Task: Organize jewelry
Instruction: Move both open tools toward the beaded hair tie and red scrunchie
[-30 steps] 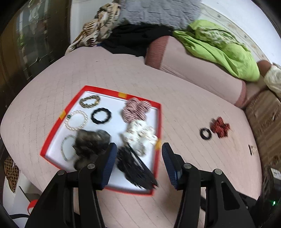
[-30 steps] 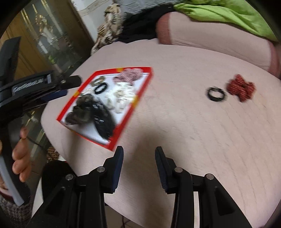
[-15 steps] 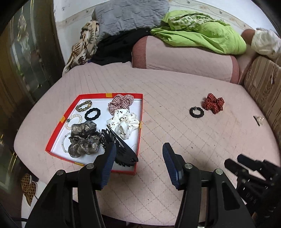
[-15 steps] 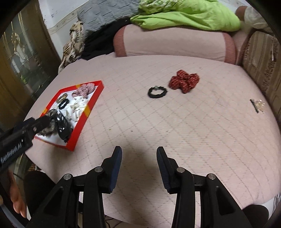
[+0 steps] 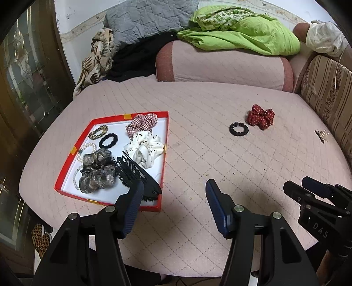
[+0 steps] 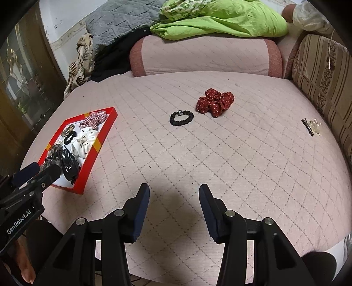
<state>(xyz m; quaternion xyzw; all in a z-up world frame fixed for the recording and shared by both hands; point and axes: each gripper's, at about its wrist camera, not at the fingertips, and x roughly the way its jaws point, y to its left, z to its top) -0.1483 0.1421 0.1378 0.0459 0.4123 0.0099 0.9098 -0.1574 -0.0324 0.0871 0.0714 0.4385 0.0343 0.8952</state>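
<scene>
Both claws hang above a pink quilted bed (image 6: 198,154), angled downward, nothing between the jaws of either. Left claw (image 5: 175,193): jaws about half apart and opening, empty, positioned over the near right corner of the red tray (image 5: 66,167). Right claw (image 6: 173,198): jaws likewise about half apart and opening, empty, over bare quilt. The tray sits on the left part of the bed and holds a plaid scrunchie (image 5: 142,123), a white dotted scrunchie (image 5: 145,149), a grey-brown scrunchie (image 5: 96,171), a black hair claw clip (image 5: 134,173), a black hair tie (image 5: 108,140), a patterned bracelet (image 5: 98,132) and pearl bracelets (image 5: 87,149). Outside the tray, well apart from it toward the far right: a black beaded hair tie (image 6: 181,117) lying just beside a red dotted scrunchie (image 6: 214,102), not clearly touching. Further right, near the striped cushion (image 6: 325,77), a small clear hair clip (image 6: 312,125) lies alone. Green blanket (image 6: 220,19) is piled on the pink bolster (image 6: 204,57) at the head.
</scene>
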